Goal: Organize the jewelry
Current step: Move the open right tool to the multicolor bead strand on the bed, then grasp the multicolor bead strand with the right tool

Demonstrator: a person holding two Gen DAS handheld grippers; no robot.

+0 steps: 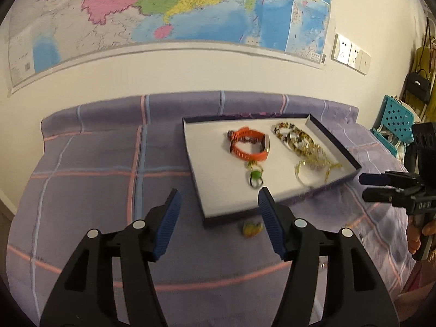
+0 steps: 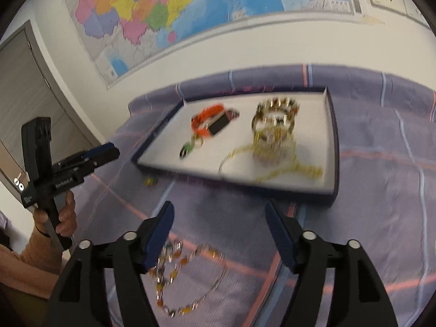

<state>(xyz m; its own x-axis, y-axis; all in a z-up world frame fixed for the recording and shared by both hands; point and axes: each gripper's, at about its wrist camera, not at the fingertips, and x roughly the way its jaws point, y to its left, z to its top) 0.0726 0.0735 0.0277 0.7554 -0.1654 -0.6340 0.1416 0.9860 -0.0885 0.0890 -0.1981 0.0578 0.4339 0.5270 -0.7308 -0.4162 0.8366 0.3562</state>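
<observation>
Seen first from the left wrist, the left tool (image 1: 219,207) hovers with its blue-padded fingers spread wide and nothing between them, above a purple plaid bed (image 1: 90,163). Ahead, toward 1 o'clock, a shallow tray (image 1: 196,147) lies on the bed, carrying an orange watch (image 1: 249,147), a green ring (image 1: 255,177) just below it, and a heap of gold chains and bangles (image 1: 305,147) toward its right side. A small yellow-green trinket (image 1: 252,229) rests on the bedspread just outside the tray's near edge. At 3 o'clock the right tool (image 1: 365,188) appears side-on; whether it is apart or together cannot be told from here. A wall map (image 1: 163,13) hangs behind.

From the right wrist, the right tool (image 2: 218,218) is likewise wide apart and empty, over a beaded necklace (image 2: 174,272) on the bedspread at 7 o'clock, the left finger's pad (image 2: 160,237) overlapping it in view. The tray sits at 12 o'clock, the left tool at 9 o'clock.
</observation>
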